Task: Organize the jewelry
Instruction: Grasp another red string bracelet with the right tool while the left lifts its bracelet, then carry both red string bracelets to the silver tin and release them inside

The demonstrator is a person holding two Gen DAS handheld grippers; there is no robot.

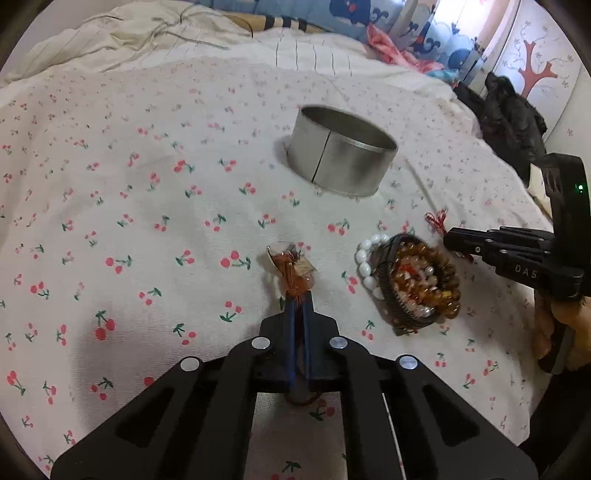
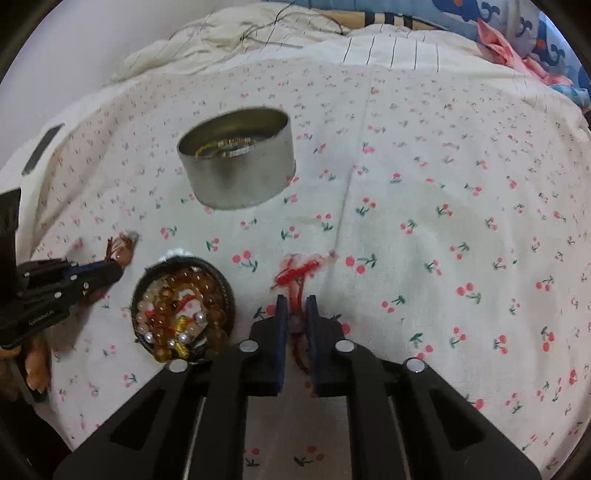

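- The left gripper [image 1: 299,295] has its blue-padded jaws pressed together on a small orange-brown tasselled ornament with a clear bead [image 1: 291,267], which lies on the bedspread just ahead of the tips.
- The right gripper [image 2: 295,302] pinches a red knotted string bracelet [image 2: 295,271] between its blue pads; the frayed red end fans out on the cloth ahead of them.
- Between the two grippers sits a pile of beaded bracelets [image 1: 413,280]: amber, brown and pearl-white beads heaped inside a dark woven ring, with a white bead bracelet [image 1: 369,258] touching its near-left edge.
- Farther back stands a round, open silver metal tin [image 2: 240,177], well apart from the pile; a gold-and-silver band shows inside.
- Nothing lies between either gripper and the tin.
- Everything rests on a white bedspread printed with red cherries [image 1: 147,221].
- Beyond are a rumpled cream quilt [image 1: 129,33], blue patterned bedding [image 1: 351,14], dark clothing [image 1: 513,118] and a wall decal of a red tree [image 1: 535,66].
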